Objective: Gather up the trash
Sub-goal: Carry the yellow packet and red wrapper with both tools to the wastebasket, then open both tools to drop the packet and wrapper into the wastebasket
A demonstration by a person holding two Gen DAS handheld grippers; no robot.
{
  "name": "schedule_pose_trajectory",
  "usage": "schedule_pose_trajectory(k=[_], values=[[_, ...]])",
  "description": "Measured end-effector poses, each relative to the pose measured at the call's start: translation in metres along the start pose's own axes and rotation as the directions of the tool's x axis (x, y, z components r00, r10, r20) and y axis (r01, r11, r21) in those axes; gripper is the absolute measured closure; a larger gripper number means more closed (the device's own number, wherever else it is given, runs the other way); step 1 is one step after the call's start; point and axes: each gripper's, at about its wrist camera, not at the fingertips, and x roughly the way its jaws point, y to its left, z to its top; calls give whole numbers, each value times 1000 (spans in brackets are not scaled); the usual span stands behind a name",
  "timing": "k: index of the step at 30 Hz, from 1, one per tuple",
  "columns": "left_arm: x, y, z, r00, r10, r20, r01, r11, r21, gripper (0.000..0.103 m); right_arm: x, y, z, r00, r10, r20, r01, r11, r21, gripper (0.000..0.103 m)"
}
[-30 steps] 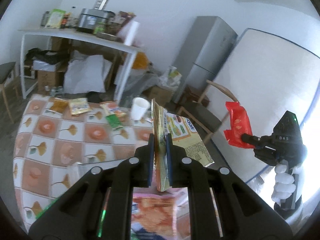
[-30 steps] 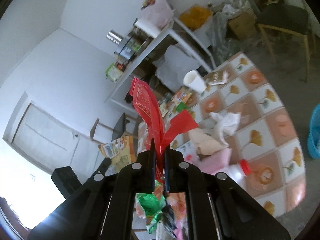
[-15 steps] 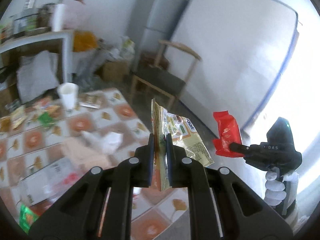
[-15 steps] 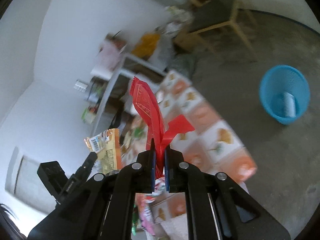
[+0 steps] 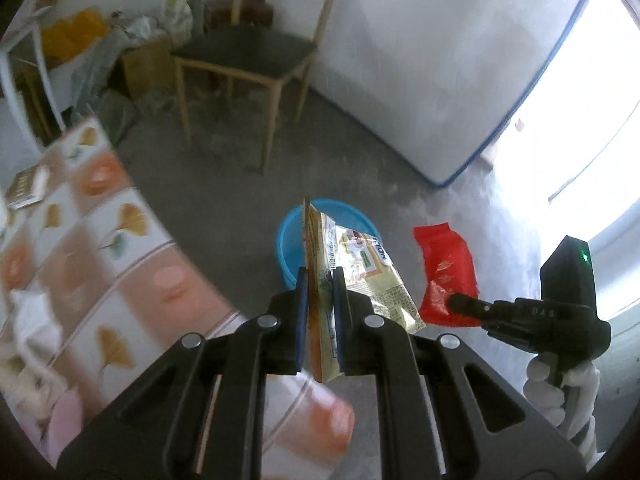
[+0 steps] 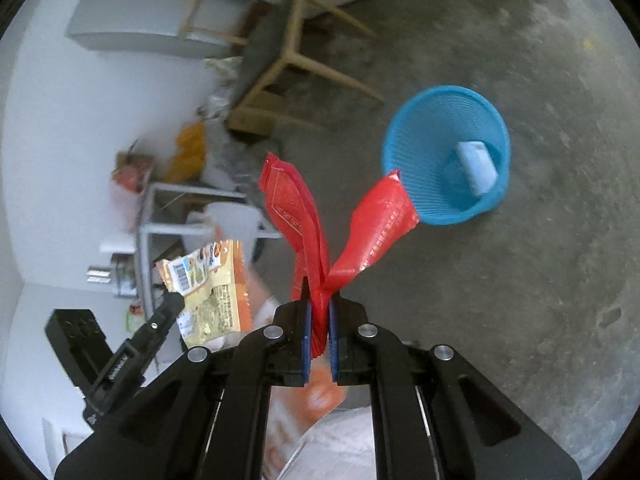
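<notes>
Now nearer blue basket (image 6: 436, 212); crumpled red wrapper (image 6: 304, 216)

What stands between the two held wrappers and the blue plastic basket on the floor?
Nothing visible: only bare concrete floor separates the red wrapper and the yellow snack packet from the blue mesh basket, whose mouth is open.
</notes>
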Motion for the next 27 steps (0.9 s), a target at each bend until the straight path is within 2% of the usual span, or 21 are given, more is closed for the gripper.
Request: schedule_pose_trajectory(k=[4,7,8,9,10,11,12,14,17,19,22,27], values=[[63,-16,18,997,45,-62,-44,999,25,92,29,-29,31,999,-31,-4,32,997,75,96],[102,-19,32,996,31,-82,-31,1000,3,91,51,-42,59,1000,-28,2,28,995,99,94],[114,-19,39,997,9,-78,-10,1000,-12,86,58,-46,66,1000,-21,-3,21,995,100,92],[122,-20,43,997,-7,-74,6,1000,-25,74,66,-49,74,1000,-19,-10,19,995,100,91],[132,-18,46,997,-31,-73,28,999,-45,62,76,-54,84,1000,-18,-22,20,994,105,78],[141,-16,48,996,-39,-77,34,997,-67,47,87,-63,92,999,-33,-30,36,992,121,70],[150,-12,50,996,-28,-80,21,996,-91,42,95,-72,98,998,-59,-17,61,989,134,59],[155,-7,51,997,-11,-77,1,991,-132,41,109,-92,106,993,-116,2,114,981,159,54],[145,3,44,998,-29,-57,18,983,-183,39,121,-119,107,987,-162,-4,158,960,231,54],[135,7,45,999,-25,-36,18,984,-176,39,123,-129,101,984,-179,-4,174,953,247,54],[106,7,45,999,-32,19,35,987,-157,38,115,-128,92,981,-195,0,190,956,223,54],[30,6,41,991,-66,120,79,992,-102,38,83,-106,78,977,-211,38,205,971,122,54]])
